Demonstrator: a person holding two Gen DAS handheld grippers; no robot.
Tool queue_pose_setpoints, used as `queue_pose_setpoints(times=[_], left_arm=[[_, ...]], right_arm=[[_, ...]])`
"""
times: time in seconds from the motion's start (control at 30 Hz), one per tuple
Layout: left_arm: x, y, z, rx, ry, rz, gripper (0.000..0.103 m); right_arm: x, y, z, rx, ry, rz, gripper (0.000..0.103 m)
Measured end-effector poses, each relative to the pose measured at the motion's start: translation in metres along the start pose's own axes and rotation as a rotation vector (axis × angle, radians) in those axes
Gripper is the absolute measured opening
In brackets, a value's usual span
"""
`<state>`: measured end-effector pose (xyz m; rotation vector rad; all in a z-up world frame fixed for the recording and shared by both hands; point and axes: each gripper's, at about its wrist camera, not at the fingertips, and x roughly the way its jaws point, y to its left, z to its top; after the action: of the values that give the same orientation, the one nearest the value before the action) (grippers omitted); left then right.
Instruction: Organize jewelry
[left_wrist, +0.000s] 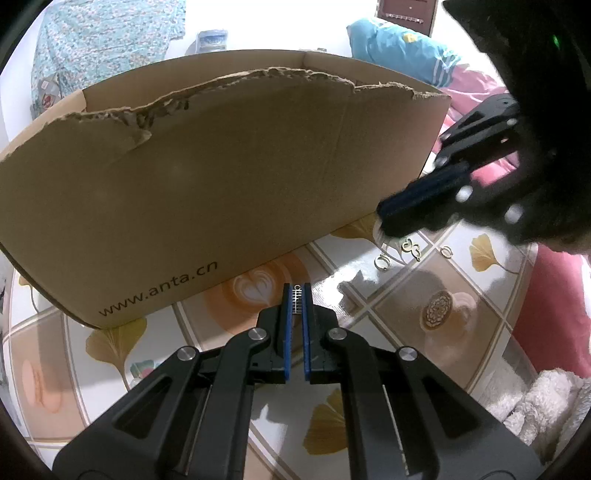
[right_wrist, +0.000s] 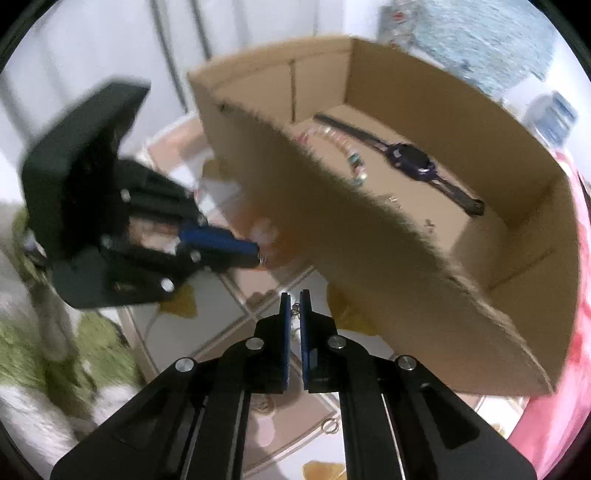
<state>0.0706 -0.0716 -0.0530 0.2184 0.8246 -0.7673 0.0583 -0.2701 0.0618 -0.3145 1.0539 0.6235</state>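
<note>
While my left gripper (left_wrist: 296, 295) pinches a small silver comb-like pendant (left_wrist: 296, 294) just above the tiled tabletop (left_wrist: 399, 295), my right gripper (right_wrist: 294, 308) is clamped on a thin wiry piece (right_wrist: 294, 309), too small to identify. I judge this the carrying step: next, lift both over the torn rim of the cardboard box (right_wrist: 480, 110), beside the watch (right_wrist: 410, 158) and beaded bracelet (right_wrist: 351, 155). Rings (left_wrist: 382, 261) remain outside.
</note>
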Motion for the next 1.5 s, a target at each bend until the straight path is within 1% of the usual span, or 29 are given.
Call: queue_pose_setpoints(times=[0.03,0.1,0.13,0.2,0.27,0.33,0.43,0.6,0.67,0.73,0.8,0.87,1.0,1.07,1.13,1.23,1.27,1.3,1.37,1.5], left_arm=[[0.0,0.0,0.0,-0.001,-0.002,-0.002,0.004],[0.0,0.001,-0.001,-0.009,-0.008,-0.008,0.004],[-0.001,0.001,-0.001,-0.015,-0.01,-0.014,0.004],[-0.002,0.003,-0.002,-0.032,-0.011,-0.029,0.0],[-0.005,0.003,-0.003,-0.046,-0.018,-0.04,0.0],[-0.01,0.0,-0.002,-0.046,-0.029,-0.048,0.0],[-0.019,-0.003,-0.002,-0.047,-0.04,-0.06,0.0],[-0.041,-0.012,-0.002,-0.019,-0.065,-0.046,0.0],[-0.044,-0.014,0.0,-0.014,-0.051,-0.048,0.0],[-0.042,-0.014,0.001,-0.027,-0.019,-0.043,0.001],[-0.039,-0.012,0.003,-0.053,0.013,-0.056,0.011],[-0.029,-0.011,0.006,-0.073,0.044,-0.065,0.016],[-0.008,-0.011,0.012,-0.088,0.121,-0.053,0.016],[0.004,-0.013,0.014,-0.073,0.162,-0.015,0.016],[0.007,-0.014,0.019,-0.064,0.16,-0.001,0.016],[0.014,-0.021,0.024,-0.026,0.195,0.044,0.014],[0.016,-0.025,0.025,0.0,0.204,0.079,0.007],[0.016,-0.028,0.025,0.02,0.21,0.101,0.005],[0.016,-0.029,0.027,0.029,0.216,0.108,0.005],[0.01,-0.028,0.027,0.021,0.21,0.092,0.004]], right_arm=[[-0.006,-0.003,-0.002,0.02,-0.015,0.002,0.005],[-0.022,-0.011,-0.005,0.096,-0.074,0.019,0.005],[-0.026,-0.013,-0.006,0.129,-0.095,0.034,0.005],[-0.035,-0.019,-0.012,0.209,-0.15,0.067,0.005],[-0.044,-0.022,-0.017,0.286,-0.207,0.096,0.005],[-0.044,-0.013,-0.019,0.317,-0.242,0.091,0.005],[-0.052,-0.01,-0.024,0.363,-0.299,0.085,0.005],[-0.063,-0.009,-0.037,0.443,-0.39,0.108,0.005],[-0.06,-0.007,-0.042,0.471,-0.401,0.113,0.005],[-0.054,-0.003,-0.048,0.501,-0.401,0.12,0.005],[-0.041,0.001,-0.055,0.533,-0.38,0.11,0.005],[-0.033,0.003,-0.061,0.557,-0.36,0.102,0.005],[-0.022,0.004,-0.073,0.607,-0.348,0.116,0.005],[-0.021,0.003,-0.077,0.623,-0.353,0.127,0.005],[-0.02,-0.001,-0.08,0.633,-0.355,0.135,0.005],[-0.02,-0.007,-0.081,0.633,-0.353,0.129,0.005],[-0.02,-0.009,-0.08,0.632,-0.353,0.128,0.005],[-0.019,-0.012,-0.08,0.634,-0.354,0.134,0.005],[-0.019,-0.014,-0.08,0.634,-0.358,0.14,0.005],[-0.022,-0.015,-0.074,0.628,-0.373,0.14,0.005]])
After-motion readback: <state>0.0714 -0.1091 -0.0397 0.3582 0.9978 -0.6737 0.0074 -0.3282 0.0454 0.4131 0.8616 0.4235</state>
